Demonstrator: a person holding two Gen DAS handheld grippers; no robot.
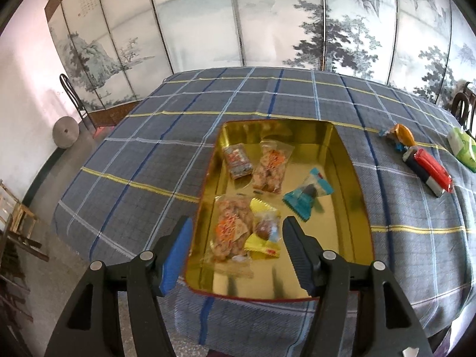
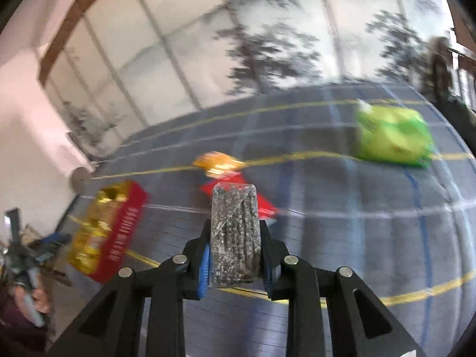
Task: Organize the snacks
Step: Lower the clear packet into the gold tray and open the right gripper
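My right gripper (image 2: 235, 260) has its fingers clamped on a clear-wrapped bar of dark speckled seeds (image 2: 233, 235), standing upright between the blue pads above the desk; I can read no label on its wrapper. Just behind it on the blue-grey plaid tablecloth (image 2: 357, 232) lies a red flat packet (image 2: 263, 205), partly hidden by the bar, and beyond that an orange wrapped snack (image 2: 218, 162). Off to the left sits the red-sided, gold-lined rectangular tin (image 2: 125, 229); a line of gold lettering runs along its red wall, but the motion blur leaves it unreadable. Far right, near the desk's back edge, is a lime-green plastic pack (image 2: 392, 139), its print too smeared to read.

My left gripper (image 1: 235, 250) hangs with its fingers spread wide and empty over the near end of the tin (image 1: 342, 154). Inside lie two clear bags of brown nuggets with orange print (image 1: 230, 232) (image 1: 269, 166), a yellow-edged packet holding a brown piece (image 1: 264, 233), a teal-and-clear packet (image 1: 306, 195) and a small red-and-blue printed packet (image 1: 238, 160); none of the printing is legible. To the right on the cloth are the orange snack (image 1: 401, 135), the red packet beside a dark blue-and-white one (image 1: 428, 169), and the green pack (image 1: 462, 147). A painted folding screen (image 1: 238, 23) with calligraphy at its upper left stands behind the desk.
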